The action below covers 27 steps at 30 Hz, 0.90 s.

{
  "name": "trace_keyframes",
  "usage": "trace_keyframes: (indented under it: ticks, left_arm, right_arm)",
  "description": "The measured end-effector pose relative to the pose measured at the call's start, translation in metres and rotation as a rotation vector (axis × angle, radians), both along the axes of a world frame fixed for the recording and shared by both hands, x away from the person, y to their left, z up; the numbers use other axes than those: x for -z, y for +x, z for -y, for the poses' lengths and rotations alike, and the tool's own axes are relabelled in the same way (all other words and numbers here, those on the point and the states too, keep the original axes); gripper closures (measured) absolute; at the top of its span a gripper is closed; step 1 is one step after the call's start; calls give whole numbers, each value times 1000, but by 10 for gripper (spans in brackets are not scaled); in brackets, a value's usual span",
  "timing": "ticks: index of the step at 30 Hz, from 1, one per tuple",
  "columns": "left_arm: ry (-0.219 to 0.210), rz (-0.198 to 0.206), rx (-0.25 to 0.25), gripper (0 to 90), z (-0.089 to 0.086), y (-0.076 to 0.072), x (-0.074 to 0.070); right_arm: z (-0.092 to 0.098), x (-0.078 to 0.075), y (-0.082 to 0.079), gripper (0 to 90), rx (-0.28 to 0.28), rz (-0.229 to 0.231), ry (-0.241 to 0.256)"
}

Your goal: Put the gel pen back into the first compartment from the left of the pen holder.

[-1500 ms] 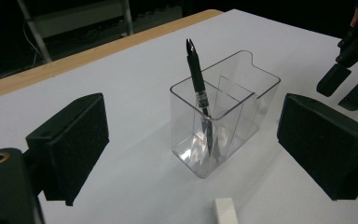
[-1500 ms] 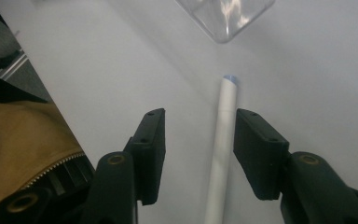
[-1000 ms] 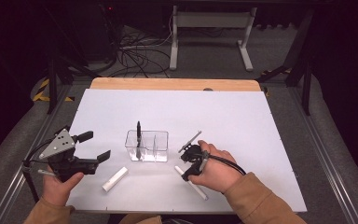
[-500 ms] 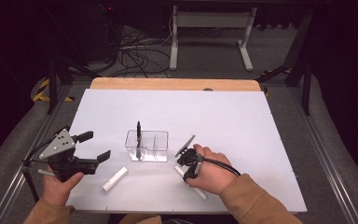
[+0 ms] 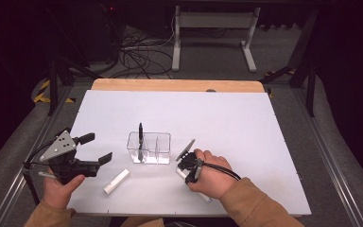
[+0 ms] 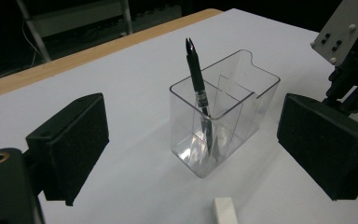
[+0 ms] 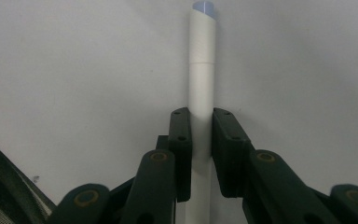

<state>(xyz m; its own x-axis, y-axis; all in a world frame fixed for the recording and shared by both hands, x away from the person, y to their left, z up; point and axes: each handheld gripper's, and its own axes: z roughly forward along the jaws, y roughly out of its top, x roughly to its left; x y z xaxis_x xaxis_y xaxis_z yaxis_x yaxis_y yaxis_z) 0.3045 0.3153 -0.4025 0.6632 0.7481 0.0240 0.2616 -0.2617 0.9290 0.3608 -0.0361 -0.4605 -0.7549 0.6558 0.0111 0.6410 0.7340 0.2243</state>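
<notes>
A clear plastic organizer (image 5: 150,147) (image 6: 228,119) stands mid-table with a black pen (image 5: 141,136) (image 6: 196,79) upright in its left compartment. My right gripper (image 5: 187,166) (image 7: 200,122) points down just right of the organizer and is shut on a white marker (image 7: 201,84) that lies against the table. The marker's end (image 5: 204,196) pokes out under the hand. My left gripper (image 5: 96,148) (image 6: 200,140) is open near the left edge and faces the organizer, holding nothing. A second white marker (image 5: 116,181) (image 6: 224,210) lies between it and the organizer.
The white table (image 5: 227,118) has a wooden strip (image 5: 175,85) along its far edge. Cables and a desk frame (image 5: 212,28) sit on the floor beyond. My right gripper's grey plate (image 6: 338,30) shows past the organizer in the left gripper view.
My right hand has shifted slightly left and lower over the white marker. The left gripper has not moved.
</notes>
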Motion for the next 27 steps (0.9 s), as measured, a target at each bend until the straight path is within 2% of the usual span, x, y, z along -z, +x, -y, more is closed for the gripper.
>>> trace_keyframes:
  ticks: [17,27]
  left_arm:
    - [-1,-2,1,97,0,0,0]
    - [0,0,1,97,0,0,0]
  right_arm:
    - [0,0,0,791,7,-5,4]
    - [1,-1,0,793,-11,1,2]
